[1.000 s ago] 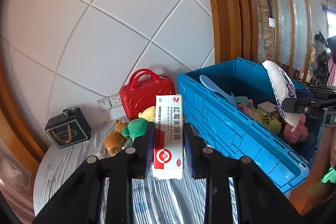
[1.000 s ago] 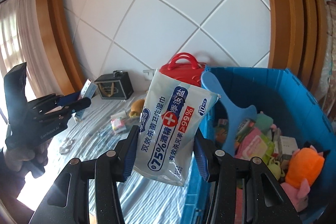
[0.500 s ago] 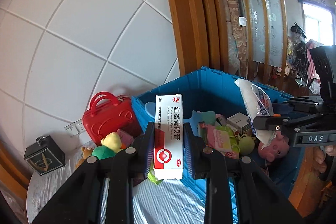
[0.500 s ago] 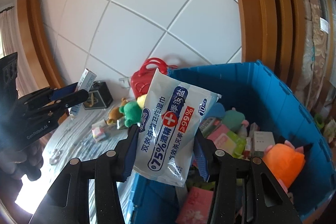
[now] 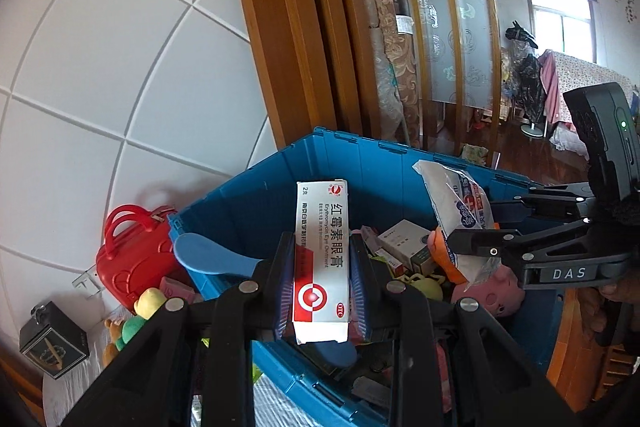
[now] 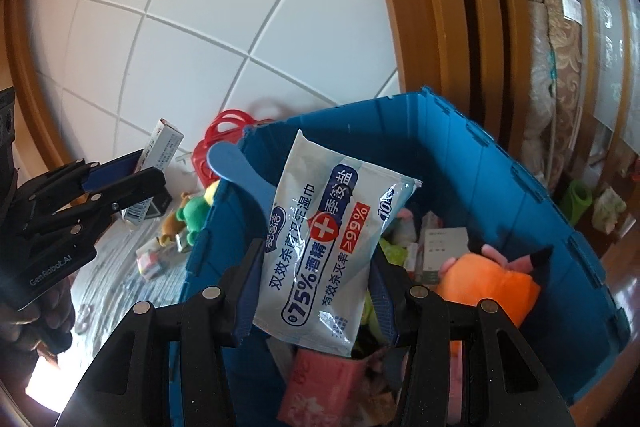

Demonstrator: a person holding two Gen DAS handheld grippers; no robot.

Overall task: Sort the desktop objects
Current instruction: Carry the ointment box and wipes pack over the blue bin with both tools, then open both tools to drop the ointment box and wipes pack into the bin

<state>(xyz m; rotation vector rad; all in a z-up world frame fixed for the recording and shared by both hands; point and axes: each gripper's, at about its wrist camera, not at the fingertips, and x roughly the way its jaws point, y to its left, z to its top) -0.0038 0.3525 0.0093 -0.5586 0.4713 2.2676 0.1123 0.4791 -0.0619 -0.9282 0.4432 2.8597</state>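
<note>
Now both grippers carried over blue bin [image 5: 320, 163], off table side. Left gripper [image 5: 320, 283] clamps ointment box [image 5: 322, 259]; right gripper [image 6: 316, 291] clamps wipes pack [image 6: 324, 239], its 3 o'clock. Release next, likely.

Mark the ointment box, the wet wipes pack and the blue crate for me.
ointment box [image 5: 321, 259]: left wrist view, middle of its printed front face.
wet wipes pack [image 6: 324, 239]: right wrist view, on the red cross label.
blue crate [image 6: 472, 163]: right wrist view, inner far wall.
</note>
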